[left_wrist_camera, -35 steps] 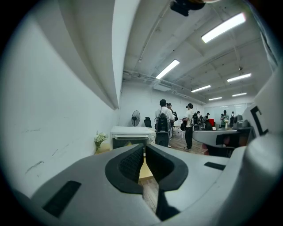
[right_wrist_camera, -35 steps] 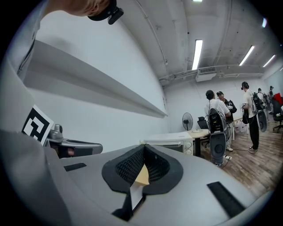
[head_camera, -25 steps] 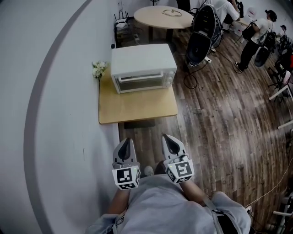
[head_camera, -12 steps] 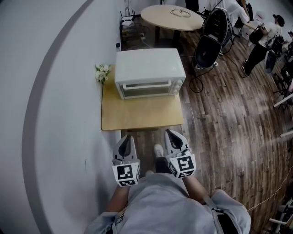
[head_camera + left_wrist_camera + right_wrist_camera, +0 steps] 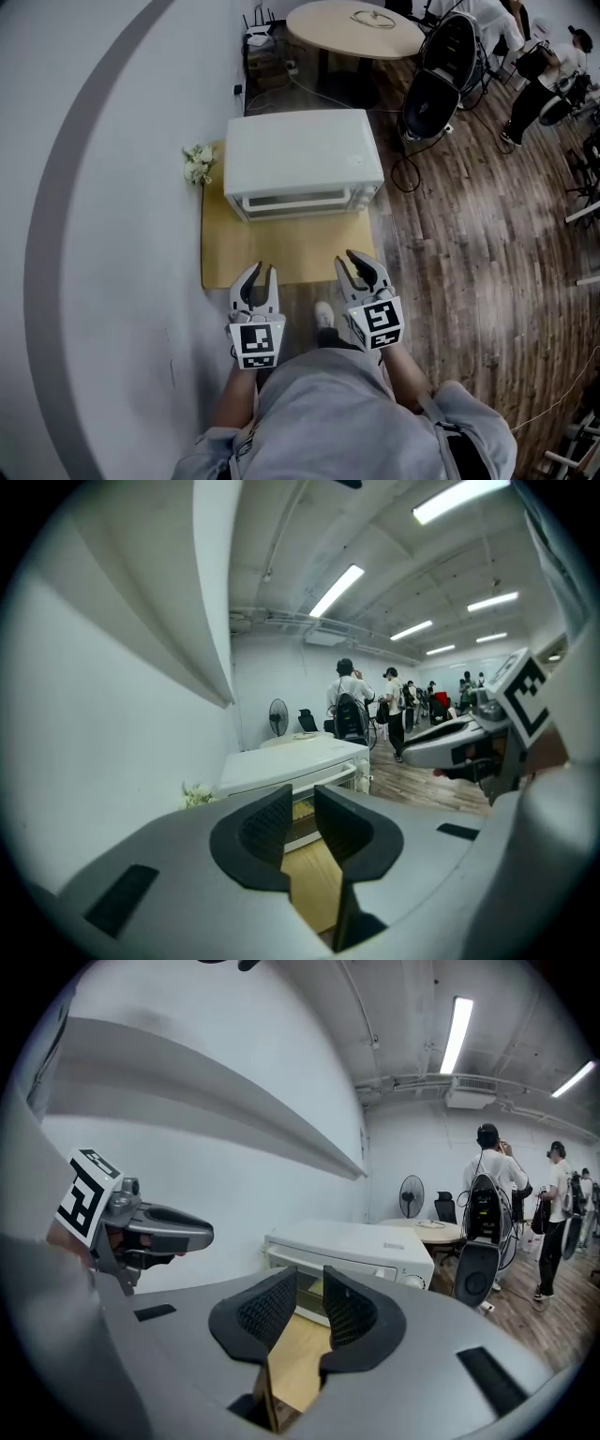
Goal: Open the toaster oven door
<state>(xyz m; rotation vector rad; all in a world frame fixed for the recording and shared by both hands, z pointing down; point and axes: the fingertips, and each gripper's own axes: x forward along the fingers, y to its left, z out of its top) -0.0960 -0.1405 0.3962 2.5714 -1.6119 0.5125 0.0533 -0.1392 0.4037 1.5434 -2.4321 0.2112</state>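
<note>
Nearing the toaster oven [image 5: 305, 164], left claw [image 5: 260, 273] and right claw [image 5: 362, 266] just parted slightly, empty.

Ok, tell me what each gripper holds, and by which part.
Nothing. Left gripper and right gripper have just been opening, nothing between their fingers, short of the toaster oven.

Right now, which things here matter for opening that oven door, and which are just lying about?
For the job: toaster oven, its door, left gripper and right gripper, both empty and just opened a little.
Just lying about: flowers beside the oven, round table behind it.
</note>
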